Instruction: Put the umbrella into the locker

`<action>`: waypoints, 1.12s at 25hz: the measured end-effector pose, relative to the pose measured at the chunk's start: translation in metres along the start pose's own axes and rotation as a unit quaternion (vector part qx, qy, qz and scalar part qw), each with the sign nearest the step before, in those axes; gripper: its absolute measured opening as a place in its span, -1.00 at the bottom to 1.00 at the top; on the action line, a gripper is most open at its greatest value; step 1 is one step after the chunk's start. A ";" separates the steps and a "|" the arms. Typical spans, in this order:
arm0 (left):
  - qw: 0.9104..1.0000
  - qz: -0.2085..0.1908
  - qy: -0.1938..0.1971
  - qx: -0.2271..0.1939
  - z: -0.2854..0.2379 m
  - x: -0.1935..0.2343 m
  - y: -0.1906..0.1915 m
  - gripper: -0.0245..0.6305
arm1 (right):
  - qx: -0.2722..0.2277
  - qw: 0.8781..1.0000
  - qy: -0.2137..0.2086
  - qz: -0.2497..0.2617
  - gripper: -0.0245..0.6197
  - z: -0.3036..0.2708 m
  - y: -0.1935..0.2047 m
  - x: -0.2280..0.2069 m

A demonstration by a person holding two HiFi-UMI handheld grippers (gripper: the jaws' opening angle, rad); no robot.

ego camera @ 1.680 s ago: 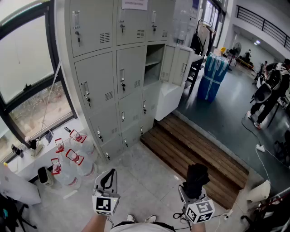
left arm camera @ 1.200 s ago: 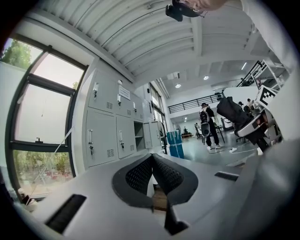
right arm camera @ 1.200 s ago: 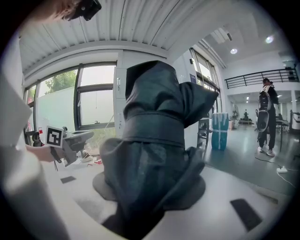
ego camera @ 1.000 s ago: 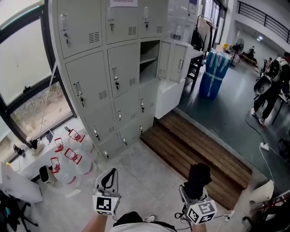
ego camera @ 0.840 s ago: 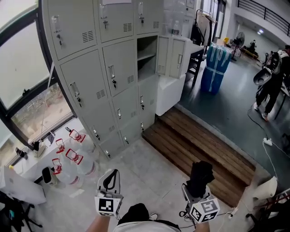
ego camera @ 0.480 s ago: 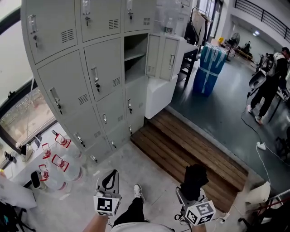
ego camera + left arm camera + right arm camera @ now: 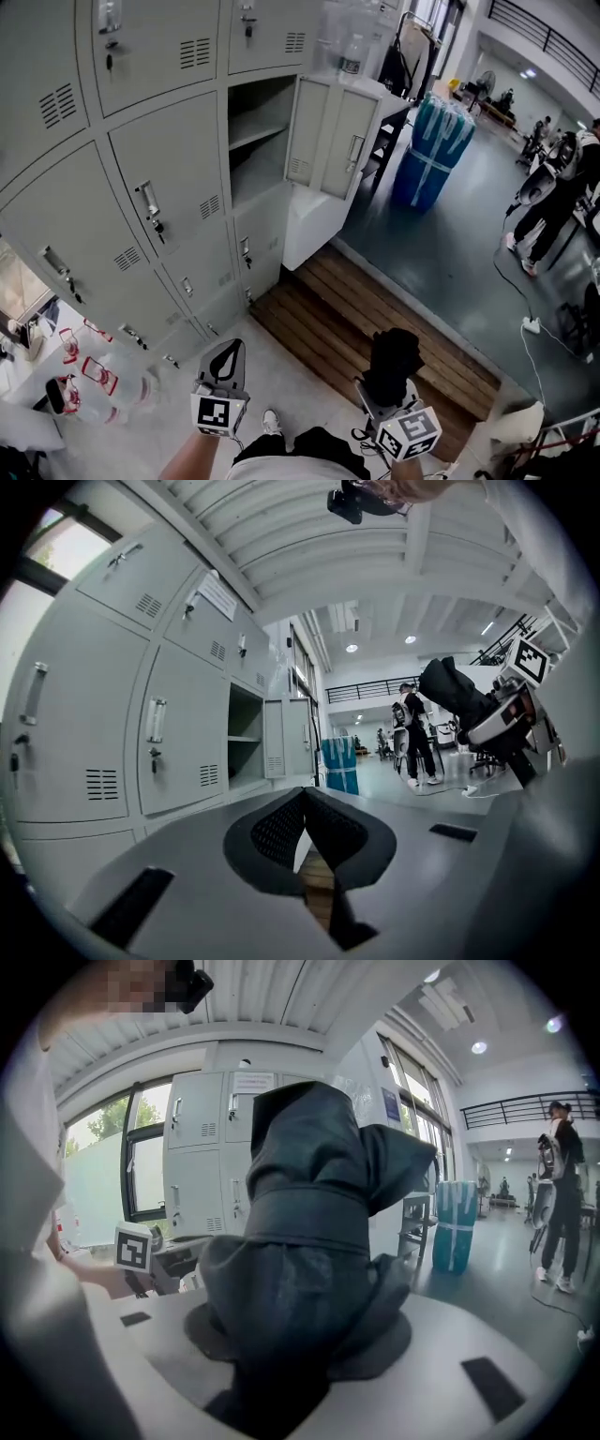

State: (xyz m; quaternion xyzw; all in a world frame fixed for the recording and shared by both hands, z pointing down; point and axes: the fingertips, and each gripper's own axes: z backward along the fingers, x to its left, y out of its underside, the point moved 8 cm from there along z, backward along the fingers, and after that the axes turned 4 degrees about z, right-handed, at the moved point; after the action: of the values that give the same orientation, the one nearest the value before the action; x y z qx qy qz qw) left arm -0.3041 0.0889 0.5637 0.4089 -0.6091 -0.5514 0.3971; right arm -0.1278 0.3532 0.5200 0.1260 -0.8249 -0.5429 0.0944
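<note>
Head view: a bank of grey lockers fills the left side. One compartment, the open locker, stands with its door swung out to the right.
Umbrella: the umbrella is black, folded and strapped shut. It sits well short of the open locker, below and right of it, over the wooden step, and is not yet inside.
Right gripper: the right gripper has its jaws clamped on the umbrella's lower part. The bundle rises upright between them and blocks much of the right gripper view.
Left gripper: the left gripper is below the open locker and left of the umbrella. Its jaws are pressed together at the tips and carry nothing.
Open locker, inside: a shelf crosses the upper part.
Background: a blue wrapped stack stands right of the door. A person stands far right on the dark floor.
</note>
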 end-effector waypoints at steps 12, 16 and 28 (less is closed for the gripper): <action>0.998 0.019 -0.034 0.049 -0.166 0.018 0.005 -0.85 | 0.037 0.994 -0.099 0.016 -0.29 -0.165 -0.042 -0.127; 0.995 0.013 -0.080 0.056 -0.254 0.022 -0.018 -0.86 | 0.017 0.989 -0.136 0.048 -0.29 -0.236 -0.091 -0.203; 0.969 0.005 -0.242 0.046 -0.340 0.009 -0.126 -0.85 | 0.022 0.948 -0.303 0.098 -0.29 -0.335 -0.214 -0.304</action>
State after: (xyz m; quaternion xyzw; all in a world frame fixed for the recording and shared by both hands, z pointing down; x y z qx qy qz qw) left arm 0.0181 -0.0445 0.4644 0.2784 -0.7134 -0.6037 0.2215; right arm 0.2814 0.0747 0.4490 -0.1237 -0.8345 -0.5256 -0.1099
